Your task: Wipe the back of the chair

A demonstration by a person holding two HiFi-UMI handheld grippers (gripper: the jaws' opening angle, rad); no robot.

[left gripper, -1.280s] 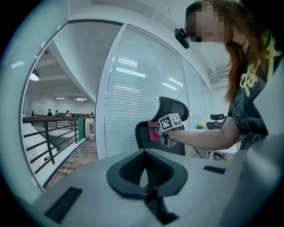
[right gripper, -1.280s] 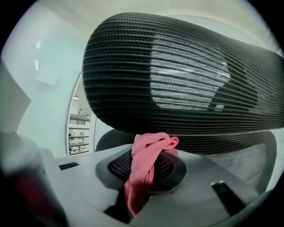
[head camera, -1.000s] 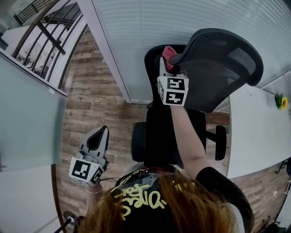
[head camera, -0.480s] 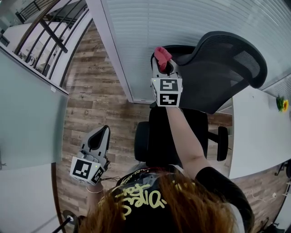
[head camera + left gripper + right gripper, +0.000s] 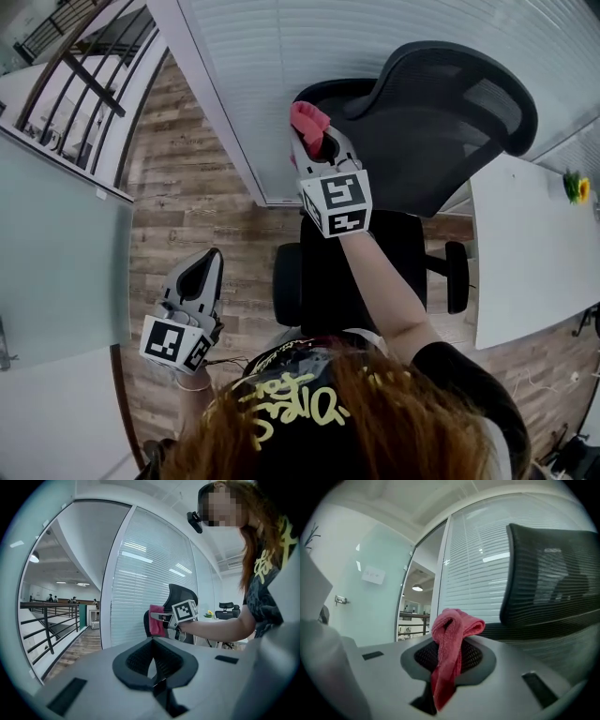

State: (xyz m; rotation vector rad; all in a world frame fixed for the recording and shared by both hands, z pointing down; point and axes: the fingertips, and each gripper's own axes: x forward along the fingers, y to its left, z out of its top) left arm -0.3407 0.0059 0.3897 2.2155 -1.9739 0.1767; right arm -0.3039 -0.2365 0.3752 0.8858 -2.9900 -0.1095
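Right tongs (image 5: 315, 142) clamped on a pink cloth (image 5: 306, 117), raised just beside the edge of the black mesh chair back (image 5: 441, 122), left tongs (image 5: 208, 257) closed with nothing between them, held low over the wood floor (image 5: 178, 187)

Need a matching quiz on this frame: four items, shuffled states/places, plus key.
Column one:
1. left tool
2. right tool
3. cloth
4. chair back

Column two:
A. black mesh
B. shut on nothing, held low at the person's side
C. raised near the chair, shut on the cloth
D. pink, bunched between jaws

Pairs: 1-B, 2-C, 3-D, 4-A
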